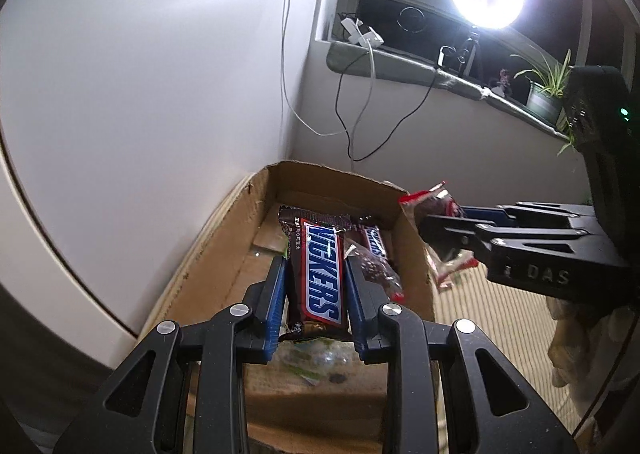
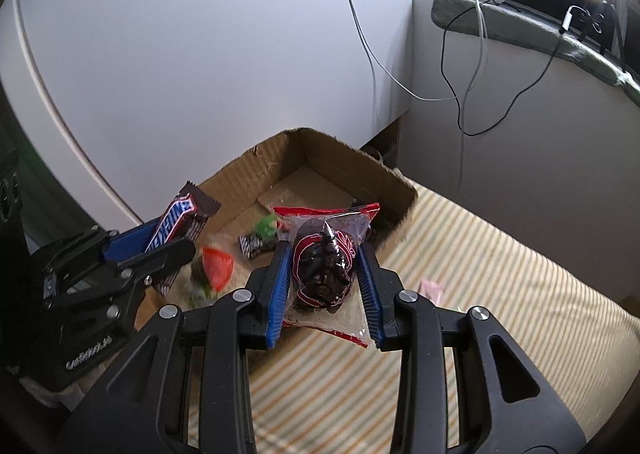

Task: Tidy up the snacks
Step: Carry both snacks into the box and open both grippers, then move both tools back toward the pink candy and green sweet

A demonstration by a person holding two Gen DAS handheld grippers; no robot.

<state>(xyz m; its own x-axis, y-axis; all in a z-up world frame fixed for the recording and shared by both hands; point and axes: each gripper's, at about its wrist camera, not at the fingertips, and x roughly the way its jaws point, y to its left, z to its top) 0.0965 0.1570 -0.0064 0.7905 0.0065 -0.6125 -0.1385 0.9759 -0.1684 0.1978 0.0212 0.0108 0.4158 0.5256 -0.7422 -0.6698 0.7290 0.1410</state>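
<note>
My left gripper (image 1: 314,266) is shut on a brown Snickers bar (image 1: 320,274) and holds it over the open cardboard box (image 1: 224,254). The same bar (image 2: 176,222) shows at the left of the right wrist view, above the box's near corner. My right gripper (image 2: 324,250) is shut on a clear packet with red edges and dark fruit inside (image 2: 324,266), just over the box's right wall (image 2: 384,178). In the left wrist view that packet (image 1: 440,230) hangs from the right gripper (image 1: 444,238) beside the box's right rim.
Inside the box lie another Snickers bar (image 1: 376,240), a second clear packet (image 1: 376,270), and green and red wrapped sweets (image 2: 218,262). The box sits on a striped cloth (image 2: 480,274) against a white wall, with cables (image 2: 460,94) hanging from a windowsill. A small pink item (image 2: 432,288) lies on the cloth.
</note>
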